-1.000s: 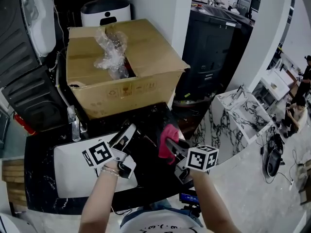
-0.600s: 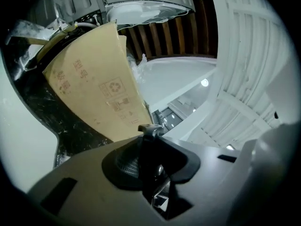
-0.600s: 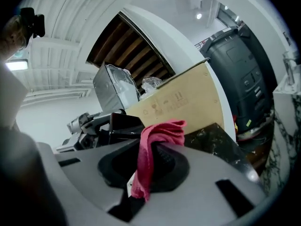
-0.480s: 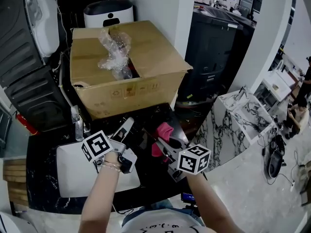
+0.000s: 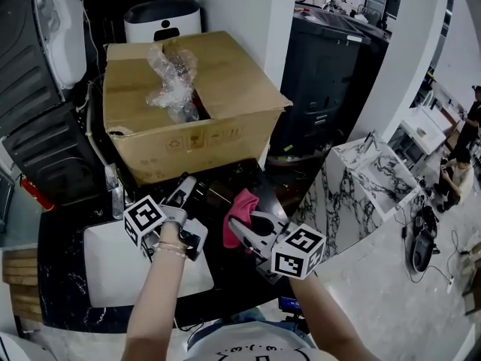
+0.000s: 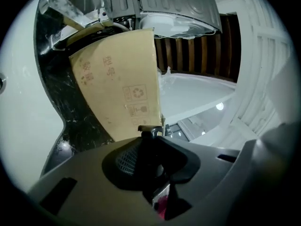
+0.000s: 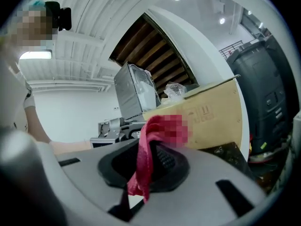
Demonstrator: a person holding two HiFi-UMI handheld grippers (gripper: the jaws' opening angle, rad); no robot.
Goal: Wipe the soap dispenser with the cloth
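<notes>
the left gripper [image 5: 185, 186] is clamped on a dark pump-top soap dispenser [image 6: 151, 147], held over the black marbled table [image 5: 60, 277]. the right gripper [image 5: 242, 228] grasps a red-pink cloth [image 5: 239, 210] near it, not touching.

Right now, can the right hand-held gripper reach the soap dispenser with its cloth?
Probably yes. The left hand-held gripper holds the soap dispenser beside the right hand-held gripper, which grips the pink cloth; nothing visible stands between them.

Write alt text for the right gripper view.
The right hand-held gripper has its jaws shut on a red cloth, which bunches up past their tips. Behind it stands a brown cardboard box.
</notes>
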